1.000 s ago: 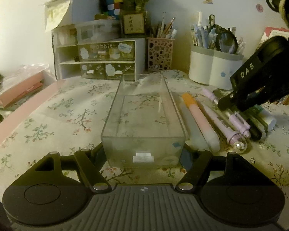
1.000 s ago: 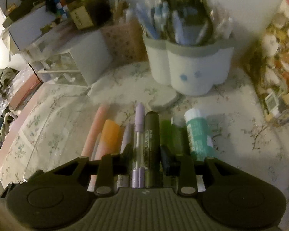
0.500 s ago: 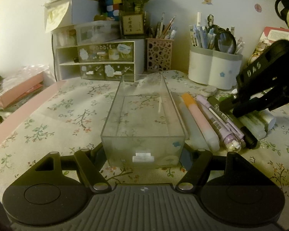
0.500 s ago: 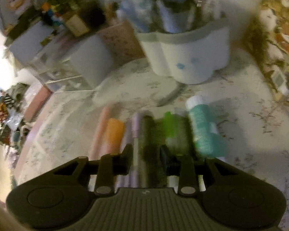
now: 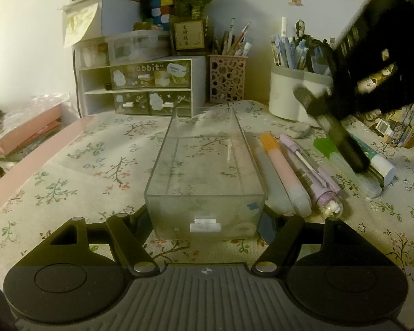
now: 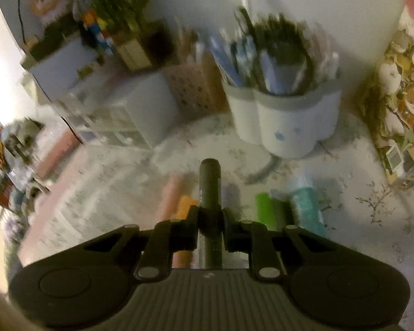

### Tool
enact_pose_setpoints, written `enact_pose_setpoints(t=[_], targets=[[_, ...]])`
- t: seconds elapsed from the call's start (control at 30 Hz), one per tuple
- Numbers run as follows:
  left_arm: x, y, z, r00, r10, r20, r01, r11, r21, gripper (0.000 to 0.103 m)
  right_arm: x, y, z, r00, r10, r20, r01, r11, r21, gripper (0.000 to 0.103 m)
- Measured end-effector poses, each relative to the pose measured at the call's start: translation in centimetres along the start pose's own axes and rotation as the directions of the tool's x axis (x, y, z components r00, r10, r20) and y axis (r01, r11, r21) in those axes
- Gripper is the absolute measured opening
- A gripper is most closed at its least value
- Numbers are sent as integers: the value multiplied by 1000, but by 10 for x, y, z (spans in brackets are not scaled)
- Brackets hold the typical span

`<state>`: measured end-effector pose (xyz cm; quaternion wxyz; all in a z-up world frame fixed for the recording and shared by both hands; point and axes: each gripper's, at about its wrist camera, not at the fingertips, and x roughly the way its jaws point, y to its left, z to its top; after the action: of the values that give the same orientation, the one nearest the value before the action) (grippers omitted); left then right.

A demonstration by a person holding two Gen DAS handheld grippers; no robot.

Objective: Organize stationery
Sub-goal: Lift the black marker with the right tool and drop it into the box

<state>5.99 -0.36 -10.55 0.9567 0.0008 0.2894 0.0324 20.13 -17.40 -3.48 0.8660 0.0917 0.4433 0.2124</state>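
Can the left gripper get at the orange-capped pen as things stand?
Probably not yet: the left gripper is closed around the clear box. The orange-capped pen lies uncovered just right of the box, so it's free once released.

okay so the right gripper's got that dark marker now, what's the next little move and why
Probably swing the right gripper leftward until the dark marker hangs over the clear box, then lower it in. The fingers are shut on the marker, it looks lifted off the pen row, and the left gripper brackets the empty box's near end.
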Motion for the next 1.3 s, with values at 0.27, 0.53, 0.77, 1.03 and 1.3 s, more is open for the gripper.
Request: enact_pose_setpoints(t=[0.27, 0.53, 0.77, 1.03, 1.3], targets=[[1, 0, 0, 1000, -1, 1, 1, 1000, 4, 72, 18, 44, 13, 970, 242, -10, -240, 964, 114, 2], [1, 2, 0, 1000, -9, 2, 9, 1000, 9, 72, 89, 74, 15, 948, 226, -226, -198, 970, 141, 2], [2, 2, 0, 1000, -10, 2, 10, 1000, 11, 72, 97, 69, 8, 903, 284, -322, -248, 957, 148, 4], [3, 2, 0, 1000, -13, 2, 13, 1000, 12, 73, 91, 67, 6, 900, 294, -321, -269, 955, 122, 4], [3, 2, 0, 1000, -13, 3, 13, 1000, 11, 73, 56, 51, 9, 942, 287, -177, -276, 958, 82, 4]])
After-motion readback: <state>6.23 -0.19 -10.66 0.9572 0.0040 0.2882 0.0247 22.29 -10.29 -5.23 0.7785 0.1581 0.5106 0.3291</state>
